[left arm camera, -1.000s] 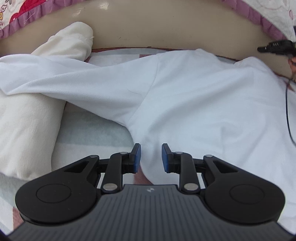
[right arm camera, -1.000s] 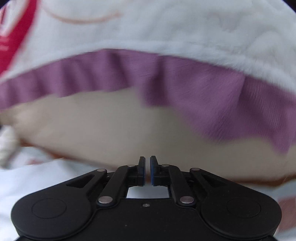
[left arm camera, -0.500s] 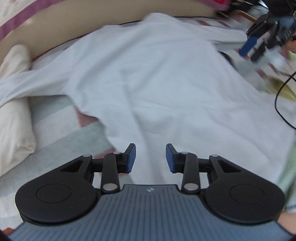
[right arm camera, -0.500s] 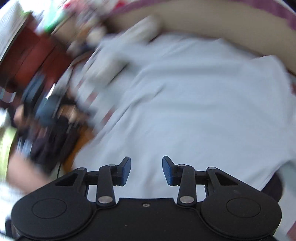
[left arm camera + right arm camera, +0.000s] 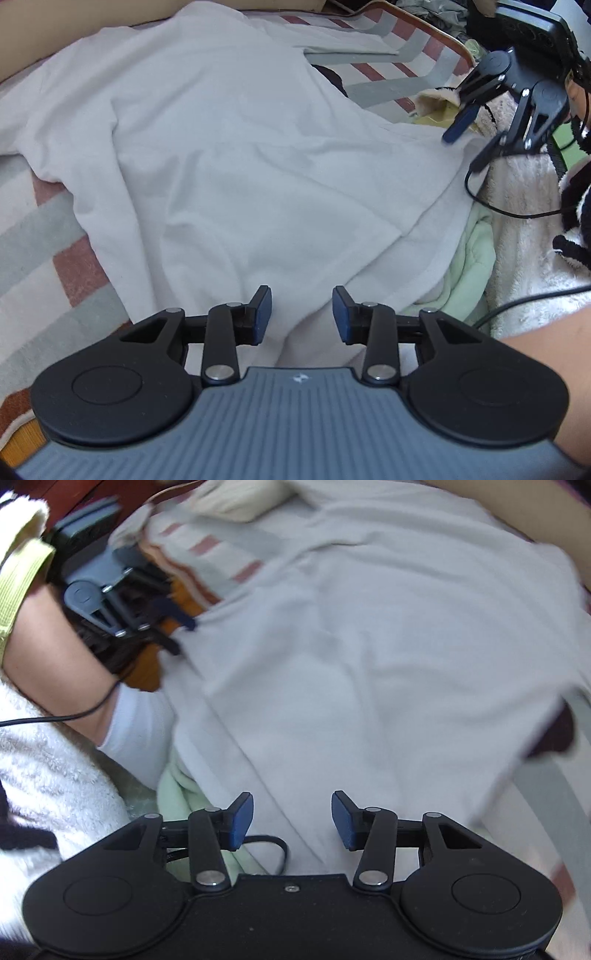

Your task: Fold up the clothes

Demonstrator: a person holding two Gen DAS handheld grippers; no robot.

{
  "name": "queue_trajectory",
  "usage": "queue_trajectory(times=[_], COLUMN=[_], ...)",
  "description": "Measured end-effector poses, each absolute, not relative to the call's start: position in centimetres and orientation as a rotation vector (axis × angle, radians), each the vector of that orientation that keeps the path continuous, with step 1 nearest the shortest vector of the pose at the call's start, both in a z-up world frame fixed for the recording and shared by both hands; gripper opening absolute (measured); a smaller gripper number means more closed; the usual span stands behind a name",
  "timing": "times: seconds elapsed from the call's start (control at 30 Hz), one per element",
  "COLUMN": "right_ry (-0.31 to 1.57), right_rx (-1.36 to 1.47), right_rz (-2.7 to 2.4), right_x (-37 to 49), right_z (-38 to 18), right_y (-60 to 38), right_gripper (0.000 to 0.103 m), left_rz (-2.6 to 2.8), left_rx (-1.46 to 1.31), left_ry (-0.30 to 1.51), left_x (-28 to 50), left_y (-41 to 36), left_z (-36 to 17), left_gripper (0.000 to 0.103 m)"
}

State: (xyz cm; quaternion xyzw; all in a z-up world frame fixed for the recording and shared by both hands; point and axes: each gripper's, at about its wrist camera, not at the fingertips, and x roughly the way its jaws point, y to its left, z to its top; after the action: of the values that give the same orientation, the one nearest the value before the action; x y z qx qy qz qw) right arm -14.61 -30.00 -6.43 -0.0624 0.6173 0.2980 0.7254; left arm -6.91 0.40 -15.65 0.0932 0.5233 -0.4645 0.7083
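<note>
- On the striped bedcover (image 5: pixel 44 236) of grey, white and dusty-red bands lies a white long-sleeved cotton shirt (image 5: pixel 236 177), spread flat with soft creases; it is the landmark for all that follows.
- At the shirt's near hem the left gripper (image 5: pixel 302 318), black with blue pads, hangs above the cloth. Its jaws have just been opening; they stand apart and hold nothing.
- At the shirt's right-hand edge, seen from the left wrist, the right gripper (image 5: pixel 466 142) is poised over the hem. Its jaws have likewise just been opening; they are parted and empty, the cloth showing beyond the gap.
- Under the shirt's near right corner a pale green quilted cloth (image 5: pixel 476 251) shows.
- Beyond that corner lies a cream fleece blanket (image 5: pixel 524 229), crossed by a black cable (image 5: pixel 517 216).
- The right-wrist view is blurred.
</note>
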Motion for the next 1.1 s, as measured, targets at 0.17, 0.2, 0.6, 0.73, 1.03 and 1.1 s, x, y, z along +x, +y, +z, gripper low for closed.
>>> queue_trajectory(times=[0.17, 0.2, 0.6, 0.73, 1.03, 1.1], right_ry=[1.332, 1.321, 1.252, 1.199, 1.127, 1.128], right_rx=[-0.18, -0.196, -0.372, -0.359, -0.322, -0.211], right_rz=[0.54, 0.528, 0.495, 0.48, 0.53, 0.52], right_x=[-16.8, -17.2, -18.6, -18.2, -18.2, -18.8], right_z=[-5.5, -5.5, -6.9, -7.1, -5.7, -4.2], right_y=[-31.7, -31.6, -29.8, -29.7, -30.8, -32.6], right_gripper=[0.055, 0.055, 0.055, 0.055, 0.005, 0.005], left_rz=[-1.026, -1.025, -0.843, -0.793, -0.771, -0.763], left_rx=[0.218, 0.228, 0.131, 0.091, -0.068, -0.129], left_ry=[1.221, 1.213, 1.12, 1.101, 0.992, 0.984], left_x=[-7.4, -7.8, -9.0, -8.7, -9.7, -9.9], left_y=[0.0, -0.2, 1.0, 1.7, 4.3, 5.6], left_z=[-17.1, -17.2, -18.2, -18.2, -15.6, -14.6], left_gripper=[0.039, 0.042, 0.021, 0.009, 0.005, 0.005])
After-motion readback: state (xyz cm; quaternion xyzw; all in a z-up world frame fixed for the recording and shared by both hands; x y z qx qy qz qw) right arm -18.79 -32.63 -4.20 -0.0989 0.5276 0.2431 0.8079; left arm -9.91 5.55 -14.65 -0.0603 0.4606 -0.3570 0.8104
